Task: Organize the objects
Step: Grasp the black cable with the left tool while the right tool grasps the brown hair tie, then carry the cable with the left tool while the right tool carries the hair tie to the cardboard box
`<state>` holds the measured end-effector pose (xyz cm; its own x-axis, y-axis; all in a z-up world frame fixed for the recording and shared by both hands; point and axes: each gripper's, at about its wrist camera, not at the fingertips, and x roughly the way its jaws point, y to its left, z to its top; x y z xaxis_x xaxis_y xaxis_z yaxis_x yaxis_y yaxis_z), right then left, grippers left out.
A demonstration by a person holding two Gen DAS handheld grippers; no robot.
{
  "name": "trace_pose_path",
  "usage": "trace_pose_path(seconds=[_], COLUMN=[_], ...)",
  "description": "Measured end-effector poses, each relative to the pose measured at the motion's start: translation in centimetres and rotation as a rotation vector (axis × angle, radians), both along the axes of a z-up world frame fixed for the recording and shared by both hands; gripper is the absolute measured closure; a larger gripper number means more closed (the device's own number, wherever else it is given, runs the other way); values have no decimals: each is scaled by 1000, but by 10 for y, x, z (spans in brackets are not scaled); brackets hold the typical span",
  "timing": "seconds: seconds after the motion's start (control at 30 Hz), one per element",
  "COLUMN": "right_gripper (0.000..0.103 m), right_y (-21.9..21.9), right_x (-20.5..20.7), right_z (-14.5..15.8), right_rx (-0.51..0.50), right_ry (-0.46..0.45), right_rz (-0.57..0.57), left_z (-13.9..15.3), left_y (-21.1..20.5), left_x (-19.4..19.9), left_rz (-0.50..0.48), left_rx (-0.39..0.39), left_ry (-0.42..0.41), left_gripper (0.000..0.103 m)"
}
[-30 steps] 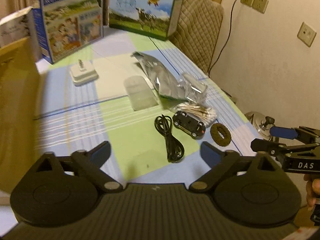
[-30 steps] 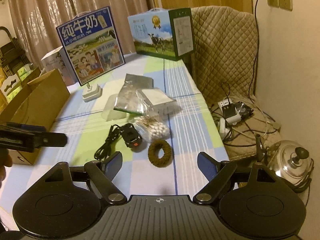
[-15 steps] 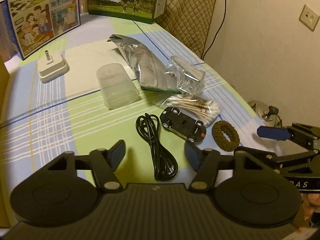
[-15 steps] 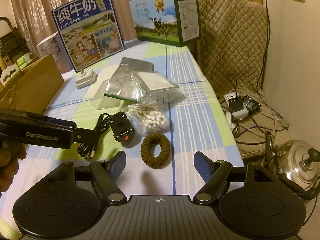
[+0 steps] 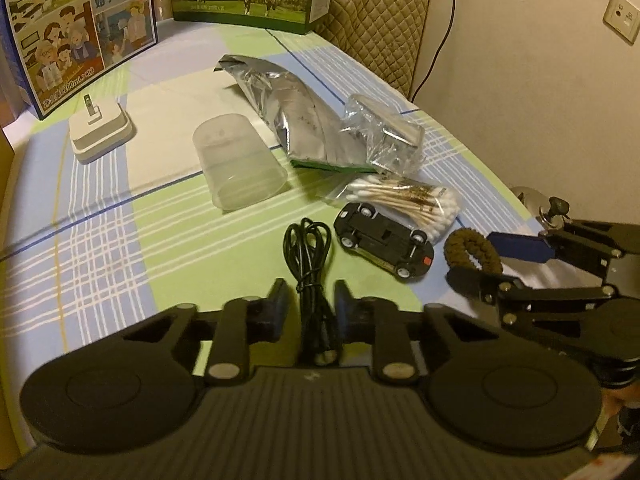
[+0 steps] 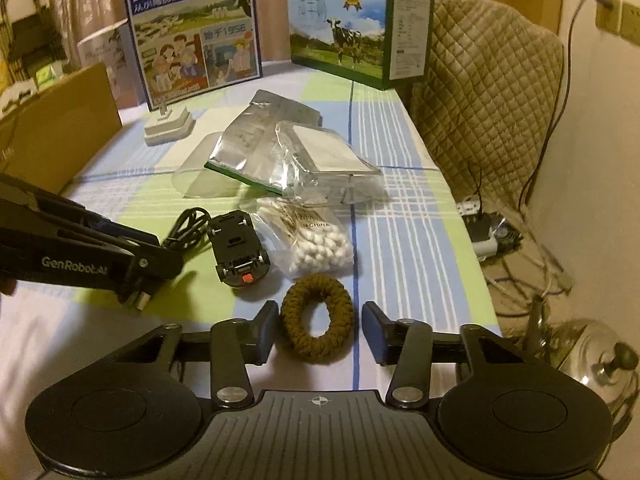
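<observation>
- Directly between the left gripper [image 5: 306,312] pads a black cable [image 5: 308,256] is clamped at its near end; its folded length runs away from the gripper along the checked tablecloth [image 5: 100,248].
- Just ahead of the right gripper [image 6: 318,330], a brown braided hair tie [image 6: 318,320] lies flat inside jaws that have just been closing, one pad touching, the other apart.
- Beside these lie a hard plastic toy car [image 5: 384,246] and bagged cotton swabs [image 5: 404,198].

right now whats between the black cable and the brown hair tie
The upside-down black toy car lies between the black cable and the brown hair tie; the left wrist view shows it best.
</observation>
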<state>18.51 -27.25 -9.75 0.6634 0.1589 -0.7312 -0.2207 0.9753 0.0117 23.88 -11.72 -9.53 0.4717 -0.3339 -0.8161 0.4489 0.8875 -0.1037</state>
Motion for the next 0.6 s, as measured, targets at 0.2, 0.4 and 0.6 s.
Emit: trace_pose_path(seconds=[0.2,0.4,0.6], right_gripper=[86,87,87], right_y=[-1,-3,-1], right_x=[-1,-8,-21], right_z=[2,18,46], right_rx=[1,30,59], right_ry=[3,-8,-37], right_rz=[-12,-26,-38], left_z=[1,12,34], left_y=[10,26,41], left_x=[-4,-14,-31], left_rz=[16,52,92], left_rx=[7,7,4], left_ry=[12,19,0], left_gripper=[92,92,92])
